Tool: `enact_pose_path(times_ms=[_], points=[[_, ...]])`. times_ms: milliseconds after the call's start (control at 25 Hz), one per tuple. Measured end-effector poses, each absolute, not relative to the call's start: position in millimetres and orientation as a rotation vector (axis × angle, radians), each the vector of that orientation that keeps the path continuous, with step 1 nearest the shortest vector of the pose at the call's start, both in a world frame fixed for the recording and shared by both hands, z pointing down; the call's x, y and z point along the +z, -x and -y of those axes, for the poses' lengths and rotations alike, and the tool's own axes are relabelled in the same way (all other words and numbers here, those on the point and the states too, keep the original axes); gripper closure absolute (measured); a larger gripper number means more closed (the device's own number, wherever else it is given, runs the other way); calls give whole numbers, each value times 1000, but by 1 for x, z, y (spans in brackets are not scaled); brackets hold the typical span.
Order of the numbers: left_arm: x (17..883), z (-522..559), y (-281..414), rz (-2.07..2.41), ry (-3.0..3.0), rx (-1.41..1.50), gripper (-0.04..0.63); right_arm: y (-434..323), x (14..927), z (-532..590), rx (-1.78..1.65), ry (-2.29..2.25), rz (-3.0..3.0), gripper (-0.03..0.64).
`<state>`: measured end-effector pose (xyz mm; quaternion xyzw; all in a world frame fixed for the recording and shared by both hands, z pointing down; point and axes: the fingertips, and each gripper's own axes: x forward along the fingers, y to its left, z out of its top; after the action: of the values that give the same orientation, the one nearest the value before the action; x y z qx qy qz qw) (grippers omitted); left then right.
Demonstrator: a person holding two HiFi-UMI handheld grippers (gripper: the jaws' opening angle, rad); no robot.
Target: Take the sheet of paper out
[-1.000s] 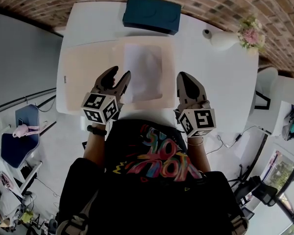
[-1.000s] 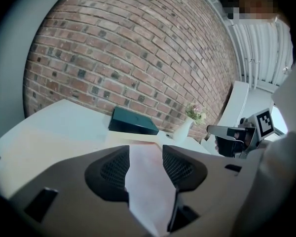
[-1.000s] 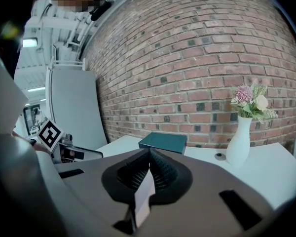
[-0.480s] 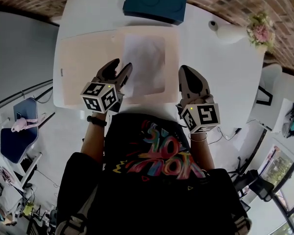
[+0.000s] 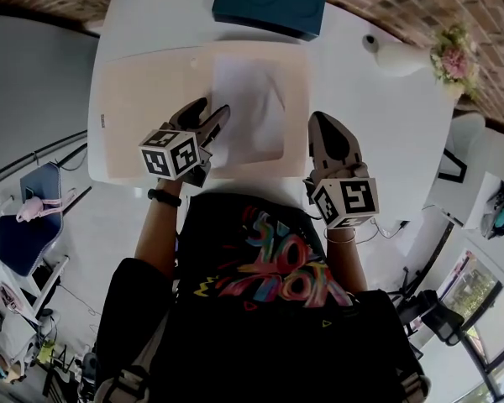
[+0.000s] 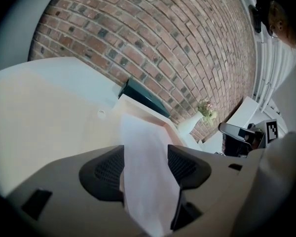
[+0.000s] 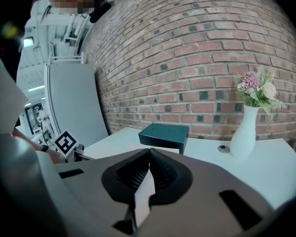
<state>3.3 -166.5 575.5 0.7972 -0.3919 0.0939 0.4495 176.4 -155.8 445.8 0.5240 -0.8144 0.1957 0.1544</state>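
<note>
Head view: I am seeing the sheet of paper (image 5: 250, 116) lying on the open peach folder (image 5: 143, 107) on the white table (image 5: 378, 133), with a teal box (image 5: 269, 2) at 12 o'clock. My left gripper (image 5: 210, 112) is sitting at the sheet's 7 o'clock corner and my right gripper (image 5: 319, 122) at the folder's 4 o'clock edge.

Left gripper view: the jaws have just been opening and are standing spread, with the sheet running between them.

Right gripper view: the jaws are pressing together on a thin pale edge, seemingly the folder's.
</note>
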Motion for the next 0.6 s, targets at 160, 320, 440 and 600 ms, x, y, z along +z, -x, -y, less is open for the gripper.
enact_pose_path(times_ms=[160, 320, 440, 600], points=[[590, 169, -5, 959, -1913, 256, 314, -177, 446, 160, 568, -1515, 2335, 597], [595, 168, -10, 919, -1895, 296, 308, -180, 450, 160, 578, -1513, 2327, 597], [600, 166, -15, 874, -1880, 358, 304, -179, 451, 159, 583, -1513, 2325, 597], [601, 165, -16, 852, -1867, 368, 301, -178, 452, 158, 590, -1514, 2320, 597]])
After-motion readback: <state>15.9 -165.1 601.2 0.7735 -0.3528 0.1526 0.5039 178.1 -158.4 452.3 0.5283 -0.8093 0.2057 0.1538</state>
